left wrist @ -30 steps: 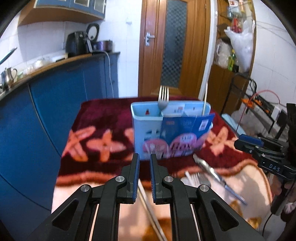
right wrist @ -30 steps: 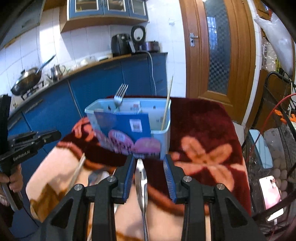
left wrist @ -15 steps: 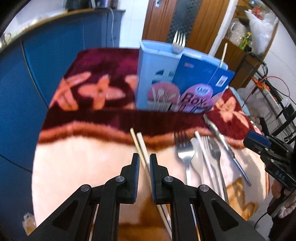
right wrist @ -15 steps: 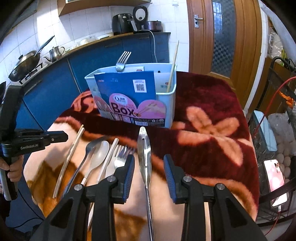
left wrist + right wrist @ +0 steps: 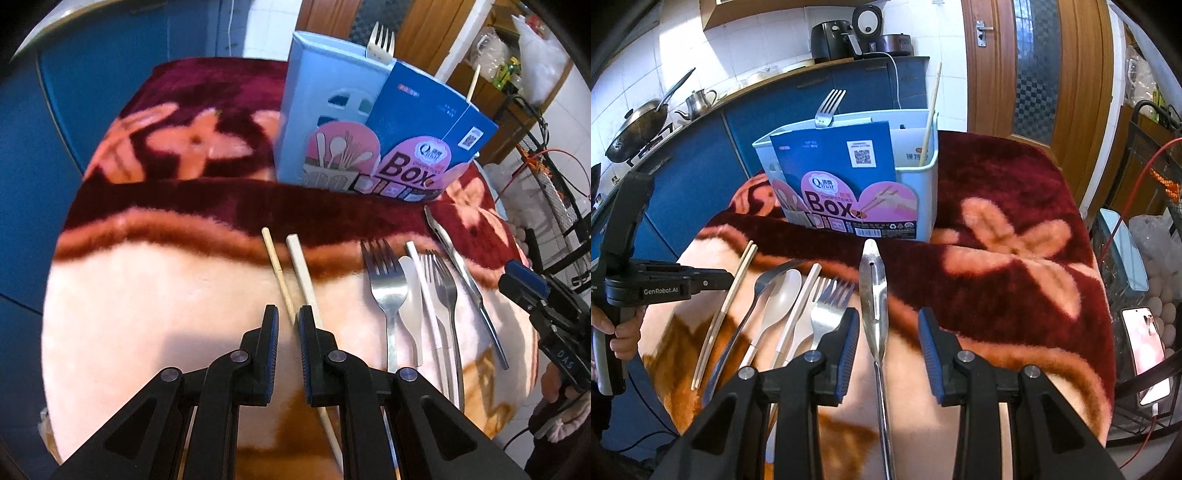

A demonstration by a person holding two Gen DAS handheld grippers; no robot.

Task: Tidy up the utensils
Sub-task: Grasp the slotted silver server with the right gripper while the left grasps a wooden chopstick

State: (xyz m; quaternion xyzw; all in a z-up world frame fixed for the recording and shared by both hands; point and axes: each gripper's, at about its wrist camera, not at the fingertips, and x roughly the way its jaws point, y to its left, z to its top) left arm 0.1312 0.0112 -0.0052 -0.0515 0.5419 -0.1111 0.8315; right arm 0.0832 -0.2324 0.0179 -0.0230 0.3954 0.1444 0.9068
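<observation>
On the blanket-covered tabletop point(image 5: 155, 295), before the blue chopsticks box point(image 5: 849, 184): left gripper point(image 5: 284, 328), fingers nearly together, hovers over two chopsticks point(image 5: 291, 273). Right gripper point(image 5: 886, 332), fingers spread, straddles the tongs point(image 5: 873, 295). Best: descend square, close mid-handle.

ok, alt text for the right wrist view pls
Right gripper is open above a metal knife lying on a floral blanket, its fingers either side of the blade. Left of it lie forks, a white spoon and chopsticks; behind stands a light blue utensil box holding a fork.
</observation>
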